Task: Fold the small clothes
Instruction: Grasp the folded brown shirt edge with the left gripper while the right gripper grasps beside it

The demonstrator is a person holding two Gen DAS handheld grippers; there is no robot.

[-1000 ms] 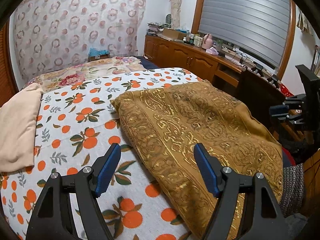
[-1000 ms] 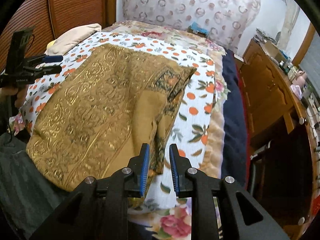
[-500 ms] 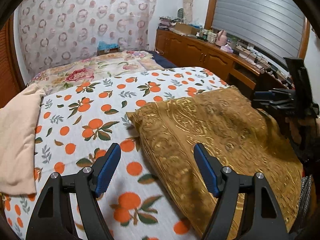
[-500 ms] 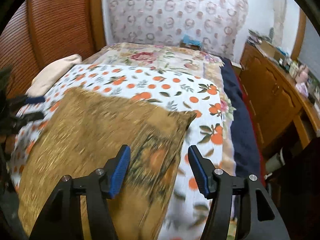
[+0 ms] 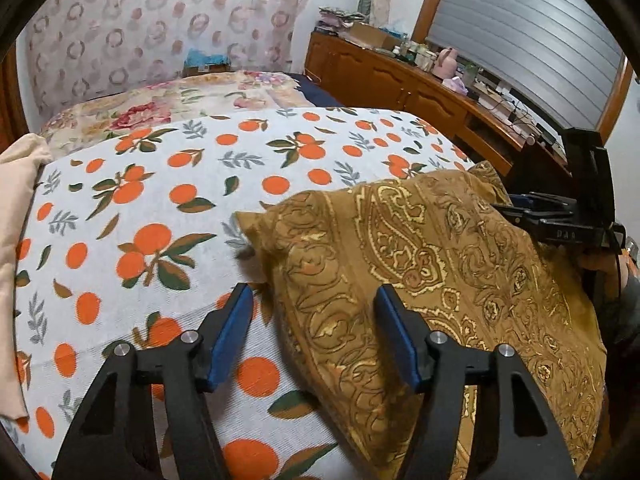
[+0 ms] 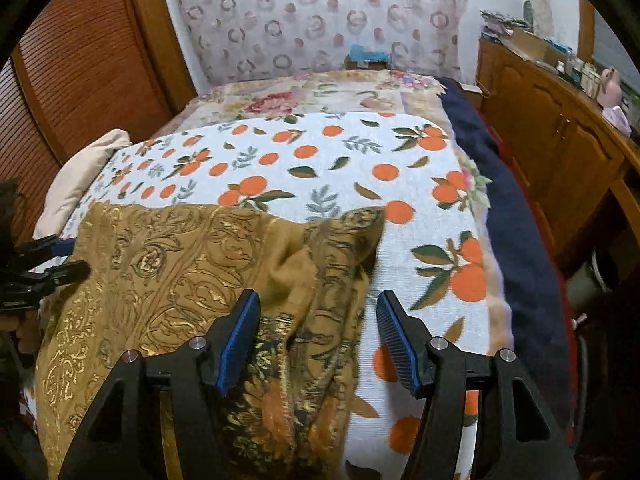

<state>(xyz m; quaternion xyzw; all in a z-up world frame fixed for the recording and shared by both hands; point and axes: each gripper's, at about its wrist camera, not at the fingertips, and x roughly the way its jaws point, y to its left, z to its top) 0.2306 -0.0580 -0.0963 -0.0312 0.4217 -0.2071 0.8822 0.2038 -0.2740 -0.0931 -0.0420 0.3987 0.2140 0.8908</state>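
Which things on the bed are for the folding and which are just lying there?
For the folding:
- gold patterned cloth
- left tool, open
- right tool, open

Just lying about:
- orange-print sheet
- cream cloth at the bed's edge
- clutter on the wooden dresser

The bed (image 5: pixel 132 216) carries everything, and its top layer is a white spread printed with oranges and green leaves (image 6: pixel 320 168). Taking that spread as the landmark: a gold-patterned brown cloth (image 5: pixel 440 264) lies on its near part, one corner reaching toward its middle and the rest draping over the near edge. A pale peach fabric (image 5: pixel 16 240) lies folded at its left edge. Beyond its far edge a floral quilt with red roses (image 6: pixel 288 98) covers the head of the bed. Along its right edge a dark navy blanket (image 6: pixel 516 232) shows from beneath and runs down the bed's side.
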